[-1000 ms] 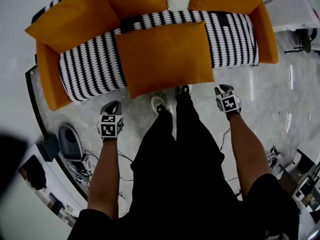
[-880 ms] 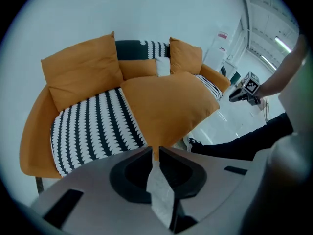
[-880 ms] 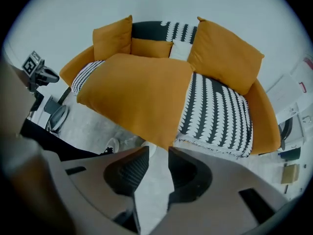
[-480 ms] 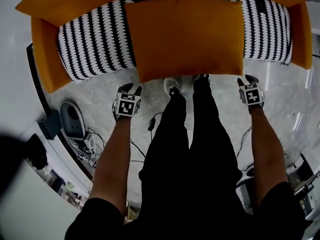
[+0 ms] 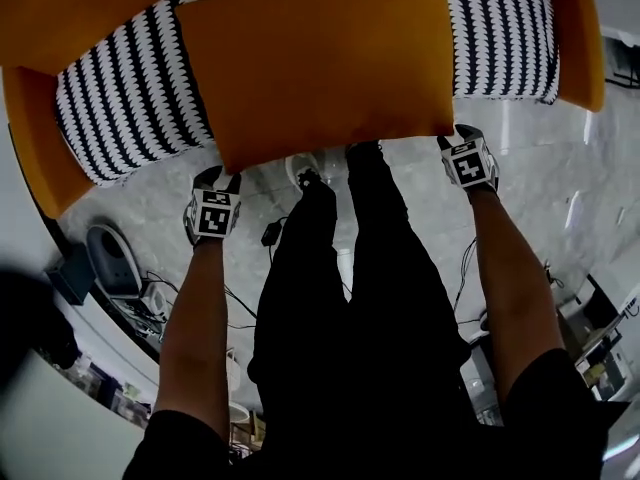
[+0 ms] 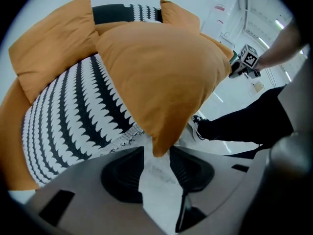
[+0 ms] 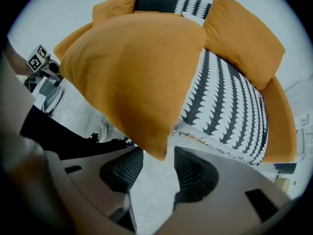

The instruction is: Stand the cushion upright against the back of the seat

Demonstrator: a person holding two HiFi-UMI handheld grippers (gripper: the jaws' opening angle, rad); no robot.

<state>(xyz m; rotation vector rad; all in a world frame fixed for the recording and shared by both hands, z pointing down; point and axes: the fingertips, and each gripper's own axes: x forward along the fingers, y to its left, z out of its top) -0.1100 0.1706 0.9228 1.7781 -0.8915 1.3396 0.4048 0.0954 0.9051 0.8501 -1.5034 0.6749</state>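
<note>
Sofa with orange arms and black-and-white patterned seat (image 5: 120, 98) carries the big orange fabric cushion (image 5: 320, 63) lying flat, front edge overhanging, not yet stood against the backrest. Its 2 front corners sit between the parted jaws of left hand-held gripper (image 5: 218, 175) and right hand-held gripper (image 5: 462, 133), which have just been opening; neither pinches yet.

Staged lounge corner in a lab-like hall: an orange sofa (image 5: 580, 38) with a black-and-white throw (image 5: 130, 98) stands on polished marble floor (image 5: 560, 188), with loose cables (image 5: 238, 300) and equipment (image 5: 112, 260) alongside.
</note>
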